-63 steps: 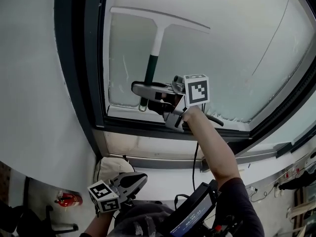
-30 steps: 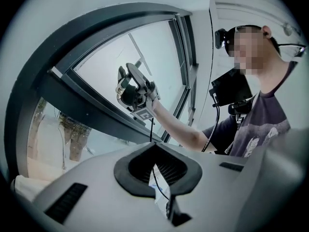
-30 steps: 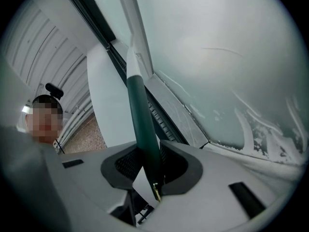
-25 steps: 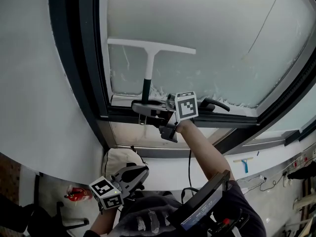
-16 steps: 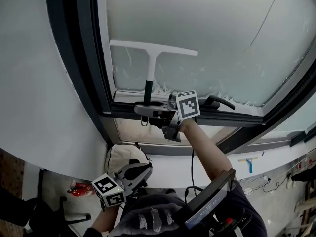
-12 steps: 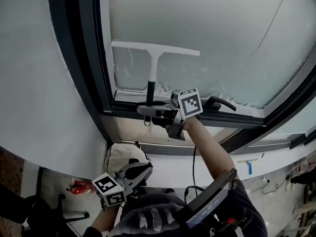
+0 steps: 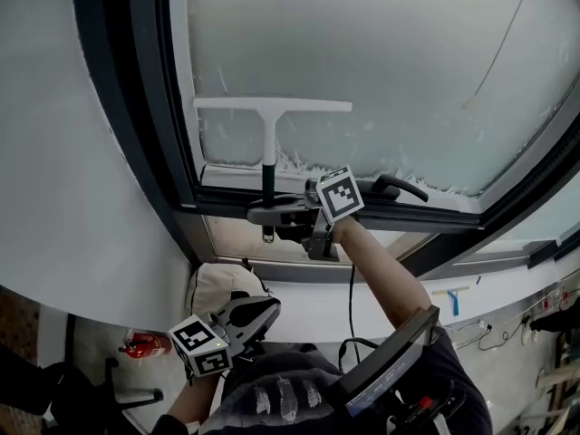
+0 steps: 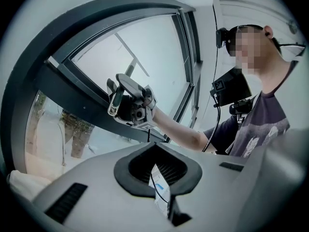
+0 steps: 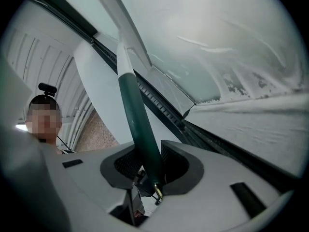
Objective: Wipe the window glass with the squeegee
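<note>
Squeegee (image 7: 269, 143) handle runs down toward 6 o'clock and its end vanishes behind the right gripper (image 7: 269, 214) in the head view. Over in the right gripper view, the blade is cut off at 12 o'clock, only the handle shows! Window frame (image 7: 149, 152) runs out of the head view at 12 and 3 o'clock. Red thing (image 7: 145, 343) at 7 o'clock, blue thing (image 7: 450, 299) at 4 o'clock: too small to tell. Behind the left gripper (image 7: 261, 309), at 6 o'clock in its own view, a white-and-blue bit (image 8: 159, 187), can't make it out.
</note>
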Tool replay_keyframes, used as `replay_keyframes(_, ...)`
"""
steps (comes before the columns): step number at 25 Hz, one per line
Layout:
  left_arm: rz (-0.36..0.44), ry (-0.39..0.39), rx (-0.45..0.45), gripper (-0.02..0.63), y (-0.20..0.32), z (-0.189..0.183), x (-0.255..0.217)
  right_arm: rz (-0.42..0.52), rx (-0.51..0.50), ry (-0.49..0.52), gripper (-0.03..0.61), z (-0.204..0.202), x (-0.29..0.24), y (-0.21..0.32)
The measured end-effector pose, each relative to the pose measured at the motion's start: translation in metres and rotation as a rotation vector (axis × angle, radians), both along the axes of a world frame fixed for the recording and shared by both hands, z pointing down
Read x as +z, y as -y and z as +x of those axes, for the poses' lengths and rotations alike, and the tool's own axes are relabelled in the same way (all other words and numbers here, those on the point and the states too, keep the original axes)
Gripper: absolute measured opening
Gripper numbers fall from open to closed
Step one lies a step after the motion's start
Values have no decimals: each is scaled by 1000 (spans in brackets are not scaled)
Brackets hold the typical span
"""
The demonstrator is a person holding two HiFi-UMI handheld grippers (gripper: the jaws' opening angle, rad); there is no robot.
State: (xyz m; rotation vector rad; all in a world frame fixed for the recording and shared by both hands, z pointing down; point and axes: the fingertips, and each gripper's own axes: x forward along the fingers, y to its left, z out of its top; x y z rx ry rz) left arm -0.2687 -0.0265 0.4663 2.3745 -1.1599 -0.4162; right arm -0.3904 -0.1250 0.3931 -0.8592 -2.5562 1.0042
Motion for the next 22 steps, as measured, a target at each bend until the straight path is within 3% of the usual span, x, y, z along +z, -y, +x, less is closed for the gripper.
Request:
replay_keyframes(4, -5, -7, 10, 6, 0, -2, 3, -17, 22, -34, 91, 3, 15, 1)
replay_keyframes(10, -9, -9, 27, 6, -2, -5, 4, -48, 85, -1, 91, 6, 16, -7)
replay_keyframes(15, -7, -9, 51, 6, -6, -9, 6, 83, 205, 39, 55, 18, 9, -17)
replay_keyframes(22, -2, -11, 86, 6, -11, -9, 9, 148, 303, 128, 51, 53, -19, -15)
